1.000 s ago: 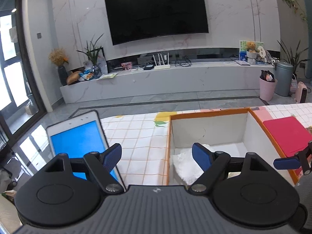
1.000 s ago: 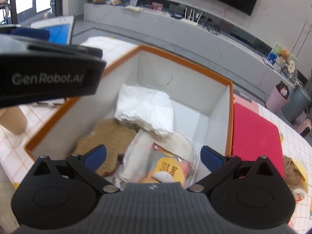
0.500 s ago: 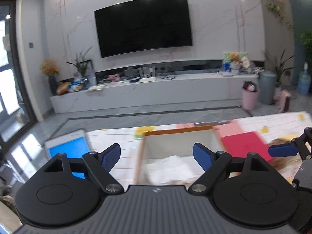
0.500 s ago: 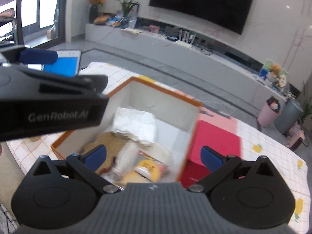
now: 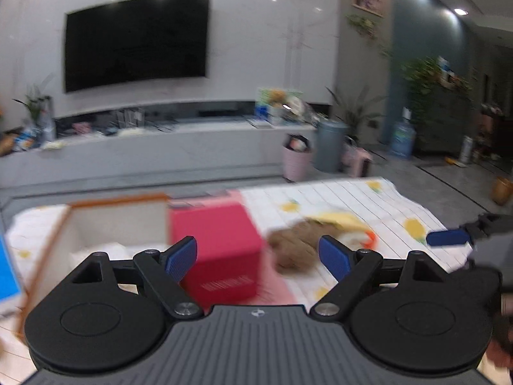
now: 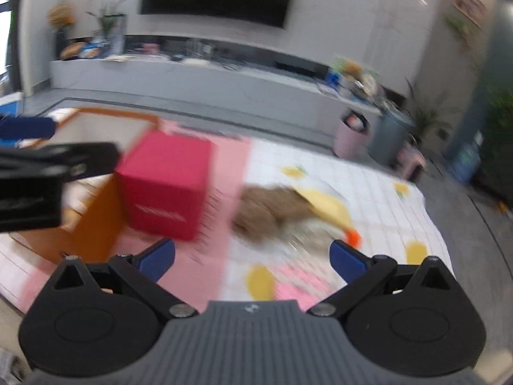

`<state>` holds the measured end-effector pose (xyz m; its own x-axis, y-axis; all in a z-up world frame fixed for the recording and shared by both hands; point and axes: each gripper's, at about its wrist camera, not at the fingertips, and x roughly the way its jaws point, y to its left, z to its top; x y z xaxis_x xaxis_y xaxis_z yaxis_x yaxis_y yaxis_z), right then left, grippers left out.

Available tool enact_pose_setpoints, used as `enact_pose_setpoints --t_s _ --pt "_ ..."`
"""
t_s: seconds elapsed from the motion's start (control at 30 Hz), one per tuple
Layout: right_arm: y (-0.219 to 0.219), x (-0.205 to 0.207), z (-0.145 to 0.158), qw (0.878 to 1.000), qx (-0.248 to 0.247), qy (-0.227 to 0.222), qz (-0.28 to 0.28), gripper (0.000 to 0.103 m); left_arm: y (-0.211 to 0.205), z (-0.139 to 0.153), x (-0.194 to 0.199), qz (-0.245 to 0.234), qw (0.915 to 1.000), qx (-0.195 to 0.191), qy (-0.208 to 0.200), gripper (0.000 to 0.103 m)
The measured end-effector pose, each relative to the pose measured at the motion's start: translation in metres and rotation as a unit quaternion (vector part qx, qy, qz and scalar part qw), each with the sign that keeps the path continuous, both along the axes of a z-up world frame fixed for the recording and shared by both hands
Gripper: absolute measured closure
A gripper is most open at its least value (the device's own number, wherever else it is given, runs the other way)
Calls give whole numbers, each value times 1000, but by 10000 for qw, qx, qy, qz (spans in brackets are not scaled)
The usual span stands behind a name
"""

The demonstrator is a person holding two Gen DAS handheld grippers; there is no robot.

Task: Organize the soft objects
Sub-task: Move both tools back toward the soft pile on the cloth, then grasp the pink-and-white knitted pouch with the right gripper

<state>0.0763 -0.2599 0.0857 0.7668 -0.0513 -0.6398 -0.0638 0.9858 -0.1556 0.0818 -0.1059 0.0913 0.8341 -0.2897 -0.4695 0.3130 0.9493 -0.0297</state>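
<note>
While both views have smeared with motion, the left tongs (image 5: 258, 256) and the right tongs (image 6: 251, 256) stand spread wide with nothing between their blue pads. A second ago the right tongs hung directly over the orange-edged box (image 6: 93, 221), looking down on the white cloth, the brown piece and the clear packet inside; now the box sits off to the left in that view, and its contents can barely be made out. The red box (image 5: 221, 250) touches the orange-edged box on its right side and shows a face with pale lettering that I cannot read. Further right of the red box, apart from it, a brown plush toy (image 6: 272, 211) lies on the lemon-patterned cloth covering the desk (image 5: 368, 205), with a yellow piece (image 6: 327, 205) draped on it and a small orange bit (image 6: 352, 237) at its far end; all are too blurred to name more closely. The left view has also swung right: the phone with the blue screen (image 5: 6, 272), plain beside the orange-edged box a second ago, is now only a sliver at the frame's left edge.
</note>
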Motion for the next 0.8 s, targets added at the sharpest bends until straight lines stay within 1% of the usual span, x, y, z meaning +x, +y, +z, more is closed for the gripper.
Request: enact_pose_setpoints --t_s 0.07,0.13,0.2,0.33,0.4,0.47,0.6,0.7,0.8 --pt "-24 -1 -16 9998 8 -9 -218 2 -13 -15 2 -48 9999 102 29 3" --pt "-41 -1 -34 9991 -23 -127 -393 3 -24 -29 3 -68 9998 159 28 3" --pt "-52 2 -51 9991 -11 -188 -374 2 -30 -41 8 -138 9995 236 136 3" --pt "-63 25 -85 9995 181 103 -229 2 -37 -65 17 -253 9989 369 161 3" --pt "-65 45 -102 9990 206 269 -305 3 -40 -77 24 -289 9983 405 296 3" --pt "-60 61 -116 9978 97 443 -474 3 -40 -88 26 -311 9978 376 444 3" --pt "-57 88 -134 9967 64 462 -658 3 -42 -107 31 -441 9962 483 571 3" --pt "-61 105 -143 9946 171 619 -818 2 -45 -116 36 -330 9951 596 712 3" --pt "-66 116 -151 9923 331 838 -847 2 -44 -122 36 -348 9951 570 724 3"
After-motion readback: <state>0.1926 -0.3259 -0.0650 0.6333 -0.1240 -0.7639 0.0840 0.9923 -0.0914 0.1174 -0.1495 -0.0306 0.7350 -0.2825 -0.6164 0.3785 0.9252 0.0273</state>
